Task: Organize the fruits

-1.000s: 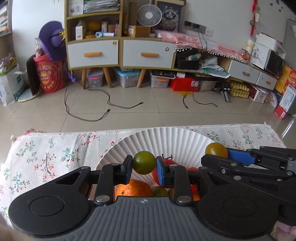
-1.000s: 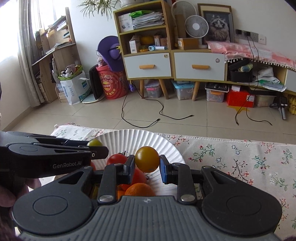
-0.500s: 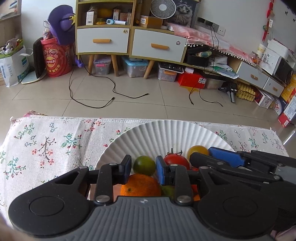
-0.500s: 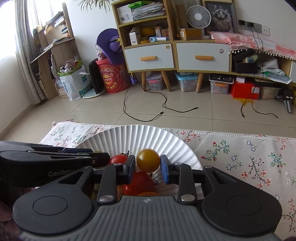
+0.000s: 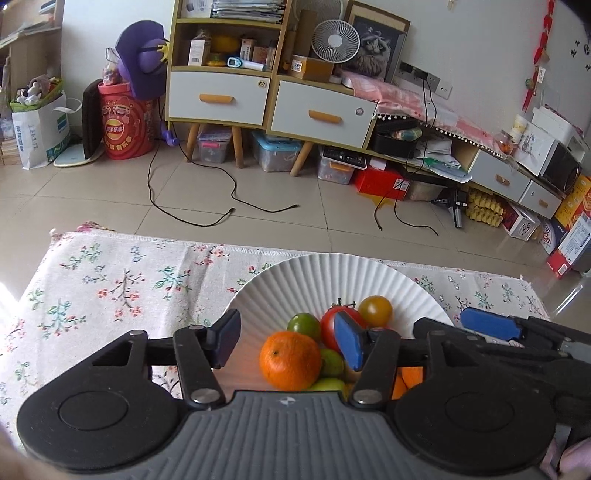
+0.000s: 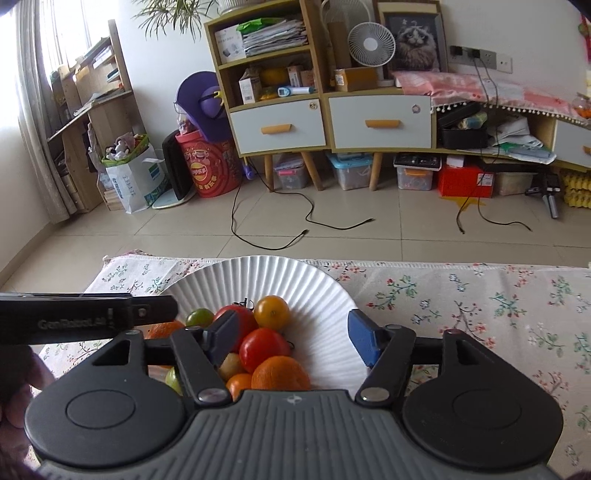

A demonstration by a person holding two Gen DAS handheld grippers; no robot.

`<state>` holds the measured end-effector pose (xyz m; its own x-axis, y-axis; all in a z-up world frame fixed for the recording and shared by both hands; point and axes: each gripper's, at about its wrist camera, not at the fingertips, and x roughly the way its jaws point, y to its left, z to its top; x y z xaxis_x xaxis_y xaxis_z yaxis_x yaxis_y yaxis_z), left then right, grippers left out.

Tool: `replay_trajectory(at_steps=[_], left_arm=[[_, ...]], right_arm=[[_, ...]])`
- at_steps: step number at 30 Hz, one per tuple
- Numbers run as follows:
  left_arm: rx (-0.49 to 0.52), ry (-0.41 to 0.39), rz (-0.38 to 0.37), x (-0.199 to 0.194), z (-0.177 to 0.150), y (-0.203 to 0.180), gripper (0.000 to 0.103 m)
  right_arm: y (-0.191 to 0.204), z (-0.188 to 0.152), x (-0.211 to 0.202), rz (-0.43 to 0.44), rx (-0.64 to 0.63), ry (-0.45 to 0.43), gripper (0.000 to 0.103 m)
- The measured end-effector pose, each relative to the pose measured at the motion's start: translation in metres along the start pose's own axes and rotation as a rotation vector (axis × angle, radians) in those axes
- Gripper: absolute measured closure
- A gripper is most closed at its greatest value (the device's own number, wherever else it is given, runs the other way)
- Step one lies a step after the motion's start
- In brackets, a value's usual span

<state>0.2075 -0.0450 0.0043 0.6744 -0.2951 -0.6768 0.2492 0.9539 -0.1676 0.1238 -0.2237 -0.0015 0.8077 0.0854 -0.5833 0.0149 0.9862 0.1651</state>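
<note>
Both opening, gripping nothing: left gripper (image 5: 288, 341) and right gripper (image 6: 293, 341) over fruit piled on plate (image 5: 332, 273).

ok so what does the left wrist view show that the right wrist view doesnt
Only the left wrist view shows the right gripper from the side, and boxes and a white appliance along the far wall.

Only the right wrist view shows the left gripper from the side, a window shelf and a potted plant.

Both show the paper plate of fruit, the yellow tomato, and jaws opening with nothing gripped.
</note>
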Motion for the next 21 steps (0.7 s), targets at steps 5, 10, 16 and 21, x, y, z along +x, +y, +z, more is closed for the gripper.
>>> replay_trajectory(at_steps=[5,10,16,21], left_arm=[[0.043,-0.008,0.007,-0.022,-0.012,0.003,0.020],[0.038,0.016,0.004,-0.036,-0.027,0.009,0.012],[0.061,0.021,0.041,-0.056,-0.044,0.009,0.001],[0.059,0.029,0.062,-0.071,-0.058,0.010,0.000]], right_arm=[[-0.006,-0.001,-0.014,-0.051,0.030,-0.013,0.030],[-0.010,-0.012,-0.028,-0.112,0.055,0.013,0.023],[-0.005,-0.029,-0.048,-0.167,0.078,0.064,0.017],[0.008,-0.042,-0.065,-0.227,0.029,0.082,0.012]])
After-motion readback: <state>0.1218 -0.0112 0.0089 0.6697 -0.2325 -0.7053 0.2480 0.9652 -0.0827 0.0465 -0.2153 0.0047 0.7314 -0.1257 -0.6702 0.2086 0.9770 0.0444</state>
